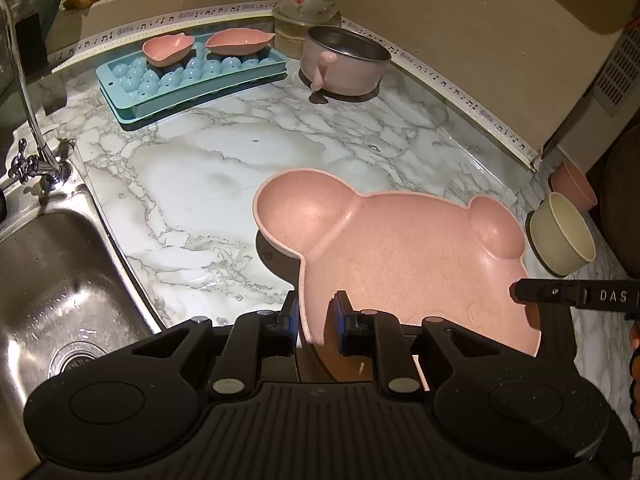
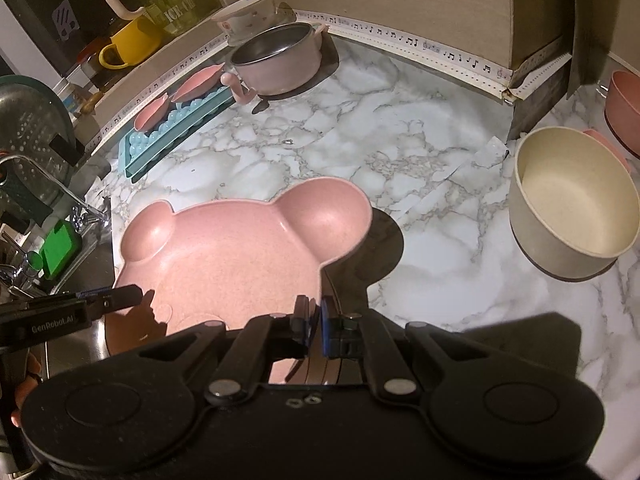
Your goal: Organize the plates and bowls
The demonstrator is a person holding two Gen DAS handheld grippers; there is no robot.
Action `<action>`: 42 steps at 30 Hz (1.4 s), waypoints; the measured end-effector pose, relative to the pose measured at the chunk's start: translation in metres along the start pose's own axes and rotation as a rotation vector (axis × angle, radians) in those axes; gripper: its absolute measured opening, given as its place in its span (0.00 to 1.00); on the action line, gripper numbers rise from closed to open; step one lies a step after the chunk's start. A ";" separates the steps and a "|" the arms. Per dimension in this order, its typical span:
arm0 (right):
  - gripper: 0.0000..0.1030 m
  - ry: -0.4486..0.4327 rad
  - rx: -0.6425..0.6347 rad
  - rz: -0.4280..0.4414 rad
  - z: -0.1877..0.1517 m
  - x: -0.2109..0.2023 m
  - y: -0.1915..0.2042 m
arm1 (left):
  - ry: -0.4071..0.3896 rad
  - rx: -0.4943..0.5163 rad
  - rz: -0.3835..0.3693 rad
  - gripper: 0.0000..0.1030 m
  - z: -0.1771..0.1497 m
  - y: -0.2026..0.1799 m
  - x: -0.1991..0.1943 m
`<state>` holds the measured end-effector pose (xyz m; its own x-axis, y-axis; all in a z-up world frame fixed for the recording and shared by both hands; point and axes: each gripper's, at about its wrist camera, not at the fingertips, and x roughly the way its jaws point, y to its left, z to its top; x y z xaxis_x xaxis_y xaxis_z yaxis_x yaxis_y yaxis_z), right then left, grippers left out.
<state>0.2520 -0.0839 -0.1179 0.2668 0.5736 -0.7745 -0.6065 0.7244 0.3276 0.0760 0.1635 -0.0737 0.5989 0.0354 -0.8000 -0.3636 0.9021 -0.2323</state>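
Pink bear-shaped plate [image 1: 400, 248] carried over the marble counter [image 1: 192, 184], sorting barely begun.

Leaf dishes [image 1: 166, 50] sit on the ice tray [image 1: 192, 76] at left; both claws clench the plate's rim, left gripper [image 1: 316, 320], right gripper [image 2: 316, 320]; cream bowl [image 2: 572, 204] waits right.

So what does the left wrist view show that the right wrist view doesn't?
Left wrist only: the steel sink and the chrome tap beside it.
Right wrist only: the yellow mug on the shelf and a green item by the drying rack.
Both: the pink bear-shaped plate, gripped at its rim by each hand-held gripper, left and right; cream bowl; blue tray; pink pot.
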 end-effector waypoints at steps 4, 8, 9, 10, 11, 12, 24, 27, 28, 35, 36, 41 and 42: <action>0.05 0.005 0.003 0.001 -0.001 0.002 0.000 | 0.003 0.004 0.004 0.17 -0.002 0.001 -0.001; 0.10 0.005 0.008 0.005 -0.003 0.003 0.001 | 0.003 0.016 0.009 0.17 -0.004 0.000 -0.002; 0.13 0.004 0.009 0.006 -0.003 0.003 0.001 | 0.003 0.021 0.010 0.17 -0.004 -0.001 -0.002; 0.15 0.003 0.012 0.009 -0.003 0.003 0.001 | 0.005 0.022 0.013 0.17 -0.005 -0.001 -0.002; 0.15 0.002 0.014 0.006 -0.003 0.003 0.001 | 0.005 0.023 0.015 0.17 -0.005 -0.001 -0.003; 0.17 0.000 0.015 0.003 -0.003 0.003 0.001 | 0.007 0.026 0.014 0.17 -0.006 -0.001 -0.003; 0.31 -0.047 0.005 -0.003 -0.012 -0.014 0.008 | -0.020 0.049 -0.002 0.17 -0.018 -0.001 -0.027; 0.34 -0.064 -0.017 0.003 -0.017 -0.023 0.016 | -0.044 0.062 -0.021 0.17 -0.020 -0.004 -0.038; 0.34 -0.069 -0.023 0.005 -0.018 -0.026 0.019 | -0.054 0.071 -0.025 0.17 -0.020 -0.007 -0.042; 0.47 -0.118 -0.082 0.009 -0.031 -0.046 0.041 | -0.110 0.123 -0.058 0.18 -0.019 -0.024 -0.062; 0.50 -0.126 -0.090 0.007 -0.032 -0.049 0.044 | -0.115 0.127 -0.064 0.18 -0.019 -0.027 -0.064; 0.59 -0.158 -0.099 -0.002 -0.039 -0.062 0.050 | -0.139 0.155 -0.096 0.18 -0.019 -0.040 -0.071; 0.61 -0.164 -0.099 -0.003 -0.041 -0.064 0.050 | -0.141 0.158 -0.103 0.22 -0.018 -0.044 -0.071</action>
<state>0.1740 -0.0997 -0.0736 0.3826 0.6318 -0.6741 -0.6742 0.6898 0.2639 0.0366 0.1140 -0.0167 0.7248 -0.0110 -0.6888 -0.1858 0.9597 -0.2108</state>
